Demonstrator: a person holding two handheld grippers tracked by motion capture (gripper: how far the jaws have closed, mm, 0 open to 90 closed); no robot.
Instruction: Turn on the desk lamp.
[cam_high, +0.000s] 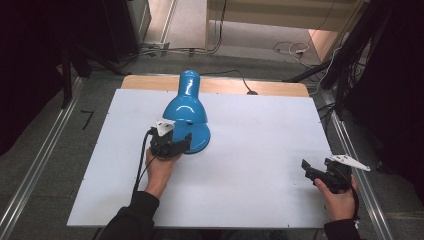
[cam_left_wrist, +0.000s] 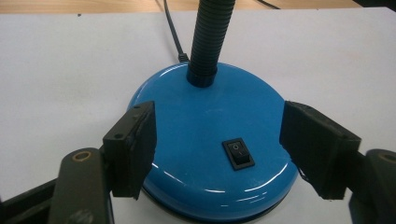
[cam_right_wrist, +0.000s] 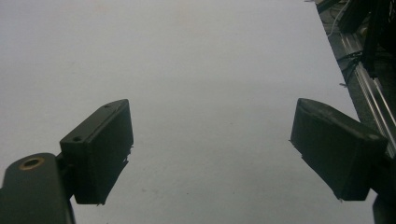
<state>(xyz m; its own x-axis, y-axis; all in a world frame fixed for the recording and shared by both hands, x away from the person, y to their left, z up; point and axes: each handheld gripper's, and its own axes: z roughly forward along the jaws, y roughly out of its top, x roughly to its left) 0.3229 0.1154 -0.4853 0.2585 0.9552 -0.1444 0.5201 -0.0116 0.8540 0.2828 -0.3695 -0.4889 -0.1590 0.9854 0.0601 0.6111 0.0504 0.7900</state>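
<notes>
Blue desk lamp (cam_high: 187, 112): stands on the white table (cam_high: 250, 165), toward its far-left part; round base (cam_left_wrist: 210, 140) with black rocker switch (cam_left_wrist: 238, 153), black gooseneck (cam_left_wrist: 208, 39); left gripper (cam_left_wrist: 217, 149) spread wide, jaws flanking the base, gripping nothing; right gripper (cam_high: 320, 172) well right of the lamp, wide open, empty.

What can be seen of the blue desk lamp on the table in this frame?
The blue desk lamp stands toward the far side of the white table. It looks like glossy painted metal: a round domed base, a black ribbed flexible neck, and a bell-shaped shade bent down over the base. A black rocker switch sits on the base; a dark cord runs off behind. The left tool, open, straddles the base.
</notes>
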